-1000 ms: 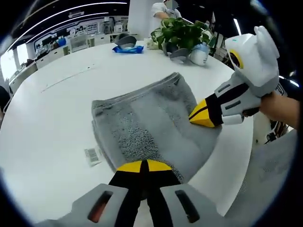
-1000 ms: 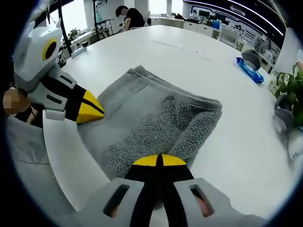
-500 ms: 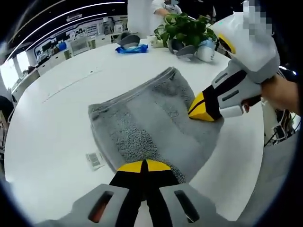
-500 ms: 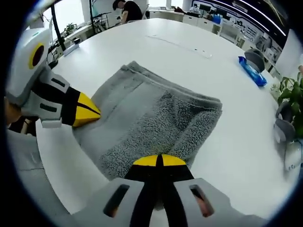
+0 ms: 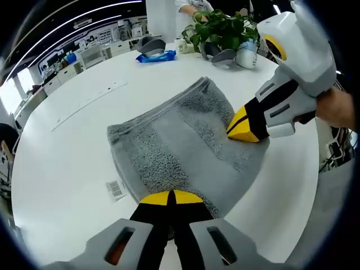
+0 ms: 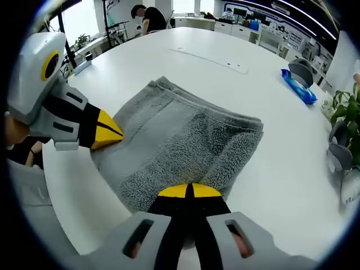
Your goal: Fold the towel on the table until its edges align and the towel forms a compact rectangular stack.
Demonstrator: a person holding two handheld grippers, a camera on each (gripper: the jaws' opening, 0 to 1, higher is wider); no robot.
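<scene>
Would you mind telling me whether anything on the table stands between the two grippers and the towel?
Nothing visible does. The left gripper and the right gripper are both shut on the near edge of the towel. The label lies beside the towel, and the plant and blue packet sit well beyond it.

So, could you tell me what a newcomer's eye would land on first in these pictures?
Most striking is the grey towel, folded and lying near the edge of the round white table. Both grippers pinch its near edge with their yellow-tipped jaws shut: the left gripper at one corner, the right gripper at the other. Beyond it, a leafy potted plant and a blue packet sit at the far side of the table.
</scene>
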